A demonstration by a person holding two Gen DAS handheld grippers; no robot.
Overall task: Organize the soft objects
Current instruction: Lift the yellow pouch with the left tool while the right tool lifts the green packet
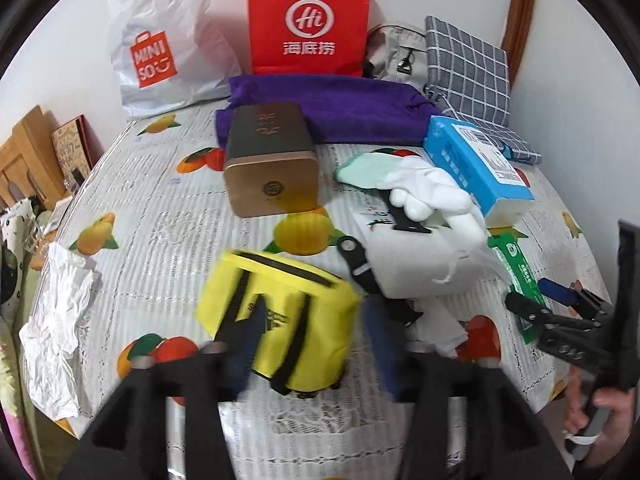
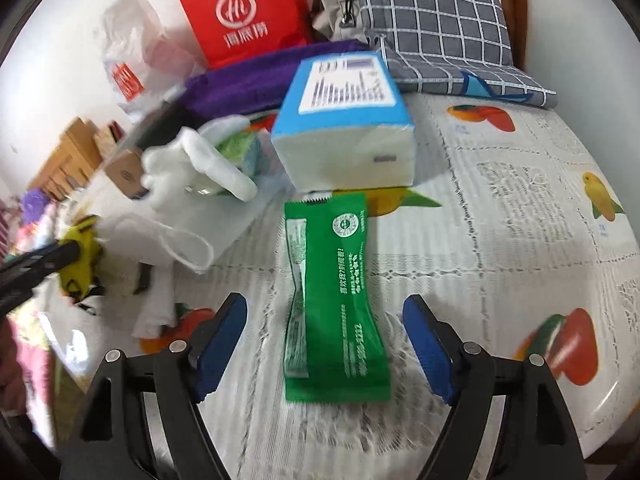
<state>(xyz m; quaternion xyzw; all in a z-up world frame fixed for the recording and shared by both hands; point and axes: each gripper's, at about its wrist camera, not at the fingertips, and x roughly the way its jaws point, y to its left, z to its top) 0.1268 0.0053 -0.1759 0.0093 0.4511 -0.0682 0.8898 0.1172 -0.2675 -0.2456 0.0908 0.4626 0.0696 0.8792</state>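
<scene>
Two grippers worked: right gripper (image 2: pixel 322 354) fingers stood open astride the flat green foil sachet (image 2: pixel 334 300) on the counter (image 2: pixel 500 240), long axis running along the fingers; left gripper (image 1: pixel 316 344) open by the yellow fabric pouch (image 1: pixel 280 316).

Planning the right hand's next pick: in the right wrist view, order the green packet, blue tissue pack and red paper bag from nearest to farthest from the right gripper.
1. Green packet, lying between the open right gripper's fingers.
2. Blue tissue pack, just beyond the packet.
3. Red paper bag, at the back by the wall, left of centre.
</scene>
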